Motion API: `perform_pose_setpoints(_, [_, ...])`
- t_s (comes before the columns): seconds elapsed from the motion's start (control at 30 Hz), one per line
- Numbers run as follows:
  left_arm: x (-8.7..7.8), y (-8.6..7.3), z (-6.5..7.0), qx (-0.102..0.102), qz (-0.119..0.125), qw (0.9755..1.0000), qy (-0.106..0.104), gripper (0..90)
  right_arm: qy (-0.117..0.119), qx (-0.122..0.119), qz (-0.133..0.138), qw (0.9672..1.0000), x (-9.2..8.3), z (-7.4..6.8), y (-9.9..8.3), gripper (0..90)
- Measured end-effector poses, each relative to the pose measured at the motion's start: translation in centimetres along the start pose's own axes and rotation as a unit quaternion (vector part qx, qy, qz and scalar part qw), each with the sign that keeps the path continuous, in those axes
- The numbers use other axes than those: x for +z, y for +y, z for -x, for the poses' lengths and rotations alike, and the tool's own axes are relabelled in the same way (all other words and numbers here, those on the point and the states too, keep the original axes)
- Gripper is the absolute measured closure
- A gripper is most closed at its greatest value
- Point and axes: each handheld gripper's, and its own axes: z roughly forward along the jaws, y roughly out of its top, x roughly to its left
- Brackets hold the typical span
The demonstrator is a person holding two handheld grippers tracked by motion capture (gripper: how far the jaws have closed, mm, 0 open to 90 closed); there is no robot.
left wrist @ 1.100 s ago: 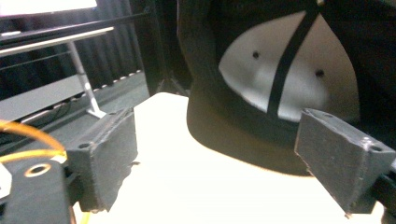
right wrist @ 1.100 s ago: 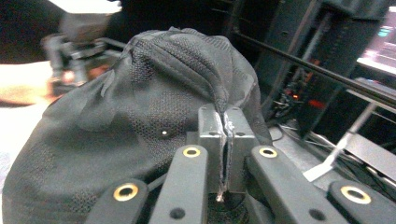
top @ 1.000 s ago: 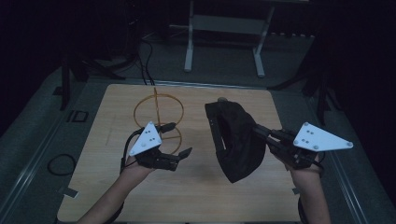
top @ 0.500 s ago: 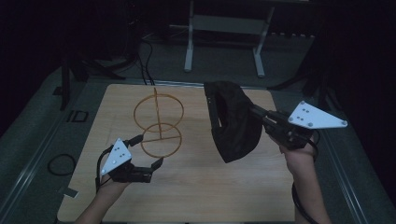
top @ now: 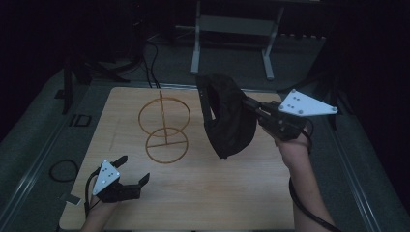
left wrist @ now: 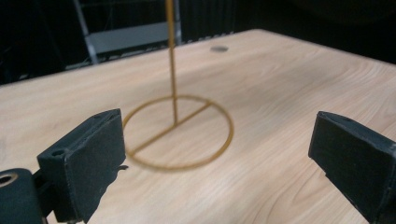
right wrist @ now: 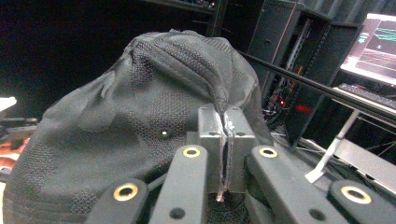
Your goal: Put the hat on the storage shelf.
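Black cap [top: 227, 116] hangs in air above surface [top: 232, 193], right of wire stand [top: 164, 126], apart from it; probably lifted for hanging on stand. Right tongs [top: 251, 104] pinched tight on cap edge. Left tongs [top: 131, 170] wide, holding nothing, low near stand base.

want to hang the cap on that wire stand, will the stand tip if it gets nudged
Probably yes. The stand is thin wire, one slim post between two rings, so it looks light. Its flat base ring just rests on the table, apparently unfixed, so a sideways push would likely slide or topple it. The cap sags from the right tongs, so it seems soft.
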Motion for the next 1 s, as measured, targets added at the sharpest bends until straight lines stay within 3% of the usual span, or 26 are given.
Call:
perform_pose_setpoints(0.17, [-1.0,-1.9,-0.9,-0.025,-0.009,0.9993,0.029,4.2,0.004,-0.009,-0.008,0.9999,1.7,0.0,1.0,88.0])
perform_pose_setpoints(0.27, [-1.4,-2.9,-1.2,-0.022,-0.018,0.9981,0.054,4.2,0.005,-0.01,-0.012,0.9999,2.8,-0.1,1.6,88.0])
perform_pose_setpoints(0.4, [-2.0,-4.1,-1.6,-0.022,-0.027,0.9953,0.09,3.5,0.004,-0.014,-0.024,0.9996,4.7,-0.3,2.1,88.0])
perform_pose_setpoints(0.6, [-2.9,-5.0,-2.5,-0.045,-0.035,0.9893,0.134,2.7,0.007,-0.016,-0.053,0.9984,7.8,-1.1,1.8,88.0])
perform_pose_setpoints(0.73, [-3.2,-5.4,-3.1,-0.06,-0.045,0.9885,0.131,2.7,0.017,-0.013,-0.067,0.9975,9.9,-1.8,1.3,88.0])
perform_pose_setpoints(1.0, [-2.6,-6.0,-3.4,-0.063,-0.067,0.9879,0.125,2.8,0.033,-0.008,-0.087,0.9956,13.2,-3.1,1.3,88.0])
